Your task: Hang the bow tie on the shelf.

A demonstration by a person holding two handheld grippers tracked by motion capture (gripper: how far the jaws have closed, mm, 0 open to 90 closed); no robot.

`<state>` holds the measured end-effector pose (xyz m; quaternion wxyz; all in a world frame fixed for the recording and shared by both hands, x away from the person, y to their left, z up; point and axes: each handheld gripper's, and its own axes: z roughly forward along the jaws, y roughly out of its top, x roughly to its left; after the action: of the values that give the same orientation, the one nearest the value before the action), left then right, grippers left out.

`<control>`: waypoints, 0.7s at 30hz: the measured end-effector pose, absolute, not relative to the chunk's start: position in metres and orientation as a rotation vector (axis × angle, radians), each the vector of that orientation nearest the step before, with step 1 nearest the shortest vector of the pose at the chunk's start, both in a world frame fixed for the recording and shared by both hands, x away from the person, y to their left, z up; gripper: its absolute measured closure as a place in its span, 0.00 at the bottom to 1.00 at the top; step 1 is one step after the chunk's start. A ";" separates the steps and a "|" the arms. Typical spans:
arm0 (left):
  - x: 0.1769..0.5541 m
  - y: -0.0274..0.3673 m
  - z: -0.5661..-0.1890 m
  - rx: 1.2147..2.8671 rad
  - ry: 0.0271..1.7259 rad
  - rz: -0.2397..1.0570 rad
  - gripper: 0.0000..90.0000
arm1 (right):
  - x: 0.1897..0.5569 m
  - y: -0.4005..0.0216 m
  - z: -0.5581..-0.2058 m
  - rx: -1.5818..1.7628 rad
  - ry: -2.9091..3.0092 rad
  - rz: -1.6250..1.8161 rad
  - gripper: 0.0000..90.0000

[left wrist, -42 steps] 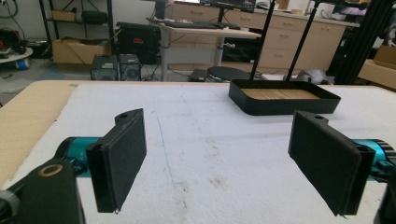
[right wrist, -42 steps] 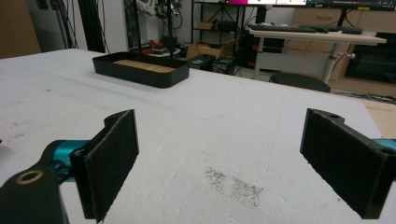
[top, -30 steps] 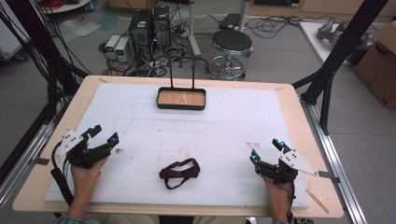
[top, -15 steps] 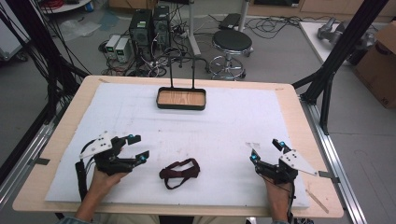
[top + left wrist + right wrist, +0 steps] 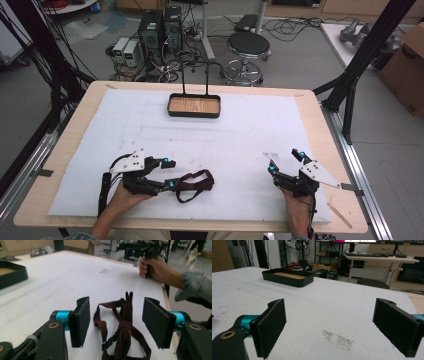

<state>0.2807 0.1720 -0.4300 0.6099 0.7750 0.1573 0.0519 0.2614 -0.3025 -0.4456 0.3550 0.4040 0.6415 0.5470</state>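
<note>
Maroon fabric strap (image 5: 123, 325) lies crumpled, seemingly untouched, between closing left gripper (image 5: 116, 322) jaws; right gripper (image 5: 337, 326) released.

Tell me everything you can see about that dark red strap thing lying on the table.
The dark red strap is a narrow woven band, fabric by the look of it, bunched into loose loops with a small black buckle near its lower end. It lies flat and slack on the white pad at the near edge of the table. The left gripper straddles it, and its jaws have just been closing; the pads stand either side, apparently not yet pressing on it.
</note>
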 end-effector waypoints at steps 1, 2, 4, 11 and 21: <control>0.281 0.172 -0.430 1.789 0.363 0.120 0.44 | 0.261 -0.302 -0.446 1.044 1.658 1.413 0.12; 0.281 0.167 -0.433 1.818 0.356 0.111 0.44 | 0.262 -0.303 -0.446 1.044 1.657 1.413 0.12; 0.281 0.165 -0.434 1.832 0.347 0.083 0.47 | 0.261 -0.303 -0.446 1.045 1.658 1.414 0.12; 0.281 0.160 -0.436 1.893 0.322 0.047 0.53 | 0.261 -0.303 -0.446 1.044 1.658 1.414 0.12; 0.282 0.148 -0.436 2.010 0.326 0.062 0.54 | 0.262 -0.303 -0.446 1.040 1.656 1.416 0.12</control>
<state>0.2819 0.1482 -0.4360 0.5244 0.8401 0.1361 0.0258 0.2616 -0.3032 -0.4457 0.3556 0.4026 0.6412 0.5481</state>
